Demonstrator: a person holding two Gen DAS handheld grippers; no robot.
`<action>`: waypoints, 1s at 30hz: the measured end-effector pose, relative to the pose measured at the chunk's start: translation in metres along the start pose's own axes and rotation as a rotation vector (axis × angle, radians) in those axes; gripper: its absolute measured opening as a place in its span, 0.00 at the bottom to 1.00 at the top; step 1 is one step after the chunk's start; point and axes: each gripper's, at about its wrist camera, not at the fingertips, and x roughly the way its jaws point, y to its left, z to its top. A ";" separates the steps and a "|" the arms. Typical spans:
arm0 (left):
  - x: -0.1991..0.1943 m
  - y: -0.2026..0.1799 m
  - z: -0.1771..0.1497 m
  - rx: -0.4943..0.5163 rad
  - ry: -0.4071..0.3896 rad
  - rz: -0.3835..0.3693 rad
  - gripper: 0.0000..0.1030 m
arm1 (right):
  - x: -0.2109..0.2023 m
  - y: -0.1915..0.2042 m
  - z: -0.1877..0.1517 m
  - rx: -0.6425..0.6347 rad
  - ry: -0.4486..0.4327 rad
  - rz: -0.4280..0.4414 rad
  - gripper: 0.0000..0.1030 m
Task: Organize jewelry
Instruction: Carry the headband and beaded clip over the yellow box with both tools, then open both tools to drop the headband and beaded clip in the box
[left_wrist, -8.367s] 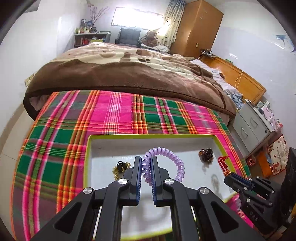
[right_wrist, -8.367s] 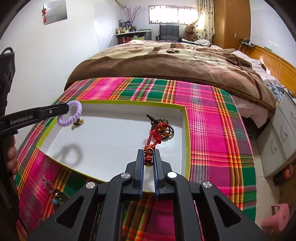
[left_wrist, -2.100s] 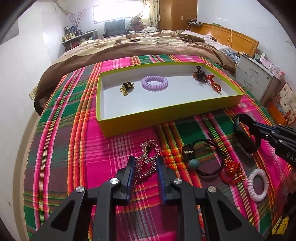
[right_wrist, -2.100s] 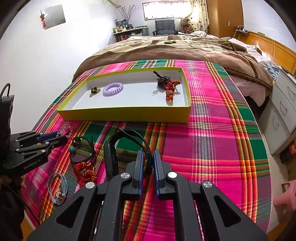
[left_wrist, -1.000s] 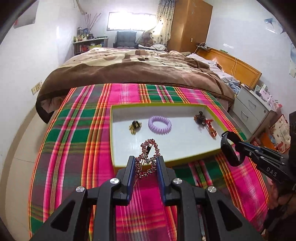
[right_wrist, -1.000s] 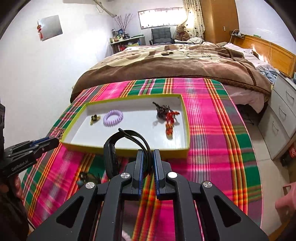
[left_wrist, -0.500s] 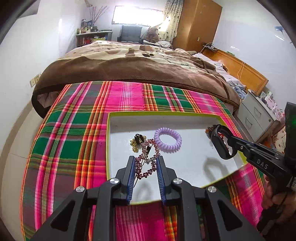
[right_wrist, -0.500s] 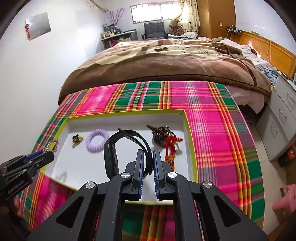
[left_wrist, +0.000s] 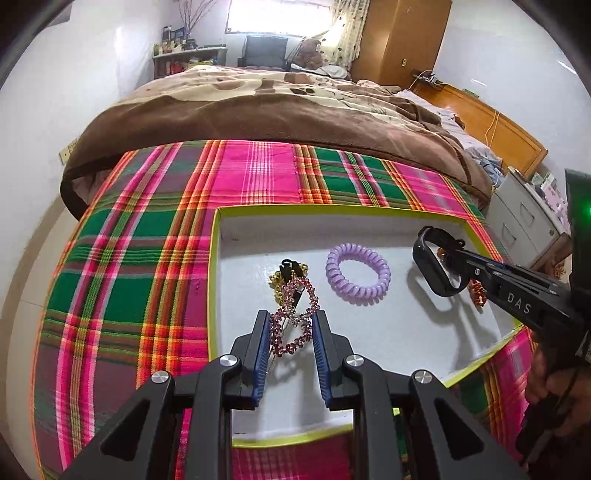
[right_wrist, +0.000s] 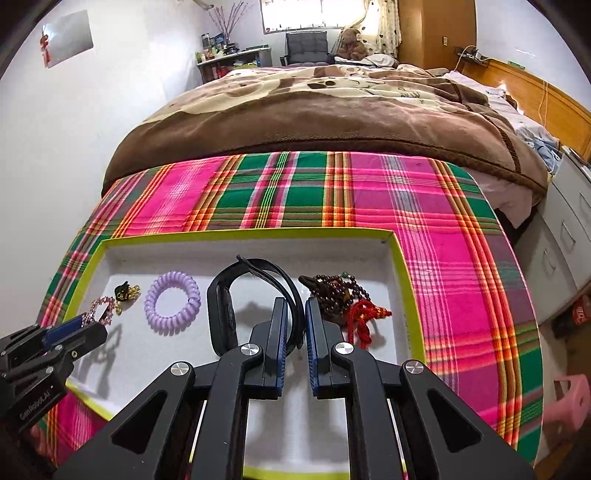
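My left gripper (left_wrist: 290, 321) is shut on a pink rhinestone hair clip (left_wrist: 293, 317), held above the left part of the white tray (left_wrist: 213, 280). Above the tray's middle, my right gripper (right_wrist: 295, 310) is shut on the strap of a black wristband (right_wrist: 221, 306). On the tray floor lie a purple coil hair tie (left_wrist: 357, 273), a gold and black clip (left_wrist: 290, 271), dark brown beads (right_wrist: 338, 291) and a red knotted cord (right_wrist: 364, 319). From the left wrist view, the right gripper (left_wrist: 461, 258) with the wristband (left_wrist: 432, 269) hangs over the tray's right half.
The yellow-rimmed tray sits on a pink and green plaid cloth (left_wrist: 140, 266). Behind it is a bed with a brown blanket (right_wrist: 314, 110). Grey drawers (left_wrist: 528, 218) stand at the right. A pink stool (right_wrist: 567, 400) is on the floor, right.
Both grippers moved forward and down, from in front of the tray to above its floor, each still carrying its item. The tray now fills more of both views.
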 end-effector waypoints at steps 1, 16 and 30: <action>0.000 -0.001 0.000 0.008 -0.004 -0.002 0.22 | 0.001 0.001 0.000 -0.003 0.003 -0.004 0.10; 0.011 0.000 0.001 0.005 0.024 -0.001 0.22 | 0.013 0.003 0.004 -0.008 0.024 -0.020 0.10; 0.013 0.000 0.002 0.005 0.026 -0.003 0.22 | 0.013 0.003 0.005 -0.017 0.021 -0.013 0.10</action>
